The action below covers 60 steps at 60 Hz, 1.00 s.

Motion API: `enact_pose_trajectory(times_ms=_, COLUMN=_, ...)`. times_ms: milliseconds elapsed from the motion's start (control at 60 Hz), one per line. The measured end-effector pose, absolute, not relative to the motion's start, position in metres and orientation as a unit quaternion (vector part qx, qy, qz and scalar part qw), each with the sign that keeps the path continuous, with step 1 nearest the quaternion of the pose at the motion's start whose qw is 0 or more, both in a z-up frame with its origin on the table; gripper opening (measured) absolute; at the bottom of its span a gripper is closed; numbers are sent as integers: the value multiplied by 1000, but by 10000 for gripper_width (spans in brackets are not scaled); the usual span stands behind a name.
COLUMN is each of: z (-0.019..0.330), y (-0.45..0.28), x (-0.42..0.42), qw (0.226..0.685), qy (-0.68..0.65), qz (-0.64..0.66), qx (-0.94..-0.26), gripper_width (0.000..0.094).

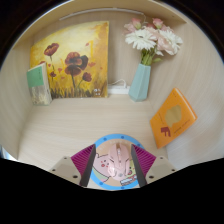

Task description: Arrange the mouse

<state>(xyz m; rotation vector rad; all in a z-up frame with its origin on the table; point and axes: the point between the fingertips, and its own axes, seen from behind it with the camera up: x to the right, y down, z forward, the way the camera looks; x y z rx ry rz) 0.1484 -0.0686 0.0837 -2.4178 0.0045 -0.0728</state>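
Looking forward along the gripper (pixel 113 160), two fingers are seen, each lined with a magenta pad (pixel 84 160), and between them one mouse (pixel 116 163) is held, pale with a pinkish patterned shell and a light blue rim. Both pads appear pressed against the sides of the mouse, so the tool is judged to be clenched on it; whether the mouse is lifted off the surface or rests on it cannot be told. One pale wooden desk top (pixel 95 125) is spread ahead of the fingers. Beyond them, against the back wall, one painting (pixel 70 61) of dark red poppies on a yellow ground is propped upright. Just beside its lower edge, on the side away from the vase, one small greenish card or booklet (pixel 38 83) is stood upright. One light blue vase (pixel 141 81) is set next to the painting on the other side, and a bunch of pink and white flowers (pixel 153 38) is held in it; the blooms cannot be counted surely. Nearer the fingers, apart from the vase, one orange booklet (pixel 171 116) is laid on the desk, tilted
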Motion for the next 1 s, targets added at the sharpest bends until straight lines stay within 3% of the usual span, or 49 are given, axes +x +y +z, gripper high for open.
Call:
enact_pose_trajectory(times_ms=217, z=195, y=-74, x=89, qw=432, qy=1, qz=-20, qx=-902, gripper_width=687)
enact_pose_trajectory(times_ms=383, z=237, y=-96, x=32, qw=465, qy=-6, qz=6, qx=-885, gripper_width=694)
enact_pose_trajectory(times_ms=1000, z=231, y=-175, x=-60, qw=466, qy=-42, qz=19, qx=-884, gripper_width=695)
